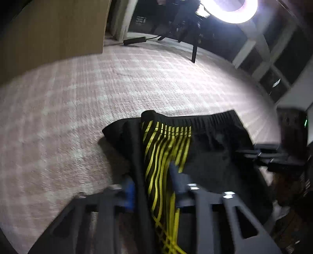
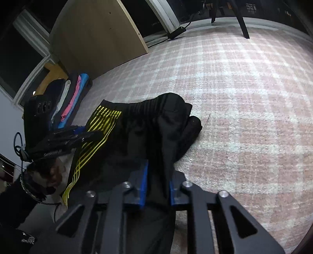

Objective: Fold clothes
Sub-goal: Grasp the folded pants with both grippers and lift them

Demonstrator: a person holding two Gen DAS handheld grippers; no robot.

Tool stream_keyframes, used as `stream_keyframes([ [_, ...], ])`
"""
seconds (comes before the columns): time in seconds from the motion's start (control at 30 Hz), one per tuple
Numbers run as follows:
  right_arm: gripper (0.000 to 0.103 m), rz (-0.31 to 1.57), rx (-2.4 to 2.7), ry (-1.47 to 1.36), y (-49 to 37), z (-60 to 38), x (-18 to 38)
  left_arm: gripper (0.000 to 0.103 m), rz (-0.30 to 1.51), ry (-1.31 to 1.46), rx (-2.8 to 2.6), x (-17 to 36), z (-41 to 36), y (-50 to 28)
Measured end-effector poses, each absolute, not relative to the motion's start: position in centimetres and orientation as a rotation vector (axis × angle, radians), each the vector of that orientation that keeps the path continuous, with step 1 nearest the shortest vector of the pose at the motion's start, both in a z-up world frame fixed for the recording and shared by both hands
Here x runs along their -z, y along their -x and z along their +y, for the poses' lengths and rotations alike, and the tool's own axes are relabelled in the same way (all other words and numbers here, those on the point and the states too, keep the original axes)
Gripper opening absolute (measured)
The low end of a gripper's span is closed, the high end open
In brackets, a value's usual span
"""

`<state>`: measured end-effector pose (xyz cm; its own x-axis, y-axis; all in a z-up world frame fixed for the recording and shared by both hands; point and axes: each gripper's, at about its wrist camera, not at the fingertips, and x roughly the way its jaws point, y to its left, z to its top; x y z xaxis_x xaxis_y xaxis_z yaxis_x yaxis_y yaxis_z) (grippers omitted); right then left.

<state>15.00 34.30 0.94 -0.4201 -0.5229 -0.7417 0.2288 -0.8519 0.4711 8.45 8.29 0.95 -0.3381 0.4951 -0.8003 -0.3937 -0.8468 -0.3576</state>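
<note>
Black shorts [image 1: 195, 148] with yellow stripes lie bunched on the plaid carpet [image 1: 97, 97]. Both the left gripper [image 1: 152, 185] and right gripper [image 2: 156, 181] pinch fabric. Only the right view shows folded clothes [image 2: 68, 97] stacked; only the left shows a ring light [image 1: 228, 9].

L gripper [image 1: 151, 187] & R gripper [image 2: 157, 185] clamped.

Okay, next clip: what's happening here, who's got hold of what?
A person is folding a pair of black shorts with yellow stripes on a pink plaid carpet, a handheld gripper in each hand. The left gripper is clamped on the striped side, the right gripper on plain black fabric. The waistband end rests on the carpet while the gripped end appears lifted. A stack of folded clothes sits near the wooden cabinet.
</note>
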Motion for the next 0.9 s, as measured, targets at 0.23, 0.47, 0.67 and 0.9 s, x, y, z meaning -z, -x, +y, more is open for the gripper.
stream_keyframes([
  [0.23, 0.008, -0.39, 2.353, -1.193, -16.6, 33.6, -4.4, 0.007, -0.252, 1.289, -2.243, -2.6, 7.5, -9.6],
  [0.47, 0.008, -0.323, 2.371, -1.0, -17.8, 31.2, -11.3, 0.006, -0.245, 1.093, -2.351, -10.1, 5.3, -12.0],
  [0.67, 0.008, -0.259, 2.358, -0.839, -16.6, 26.1, -16.9, 0.006, -0.226, 0.927, -2.506, -17.0, 0.2, -14.6],
  [0.9, 0.008, -0.182, 2.287, -0.7, -16.8, 17.7, -22.0, 0.006, -0.175, 0.777, -2.695, -22.9, -8.0, -19.2],
])
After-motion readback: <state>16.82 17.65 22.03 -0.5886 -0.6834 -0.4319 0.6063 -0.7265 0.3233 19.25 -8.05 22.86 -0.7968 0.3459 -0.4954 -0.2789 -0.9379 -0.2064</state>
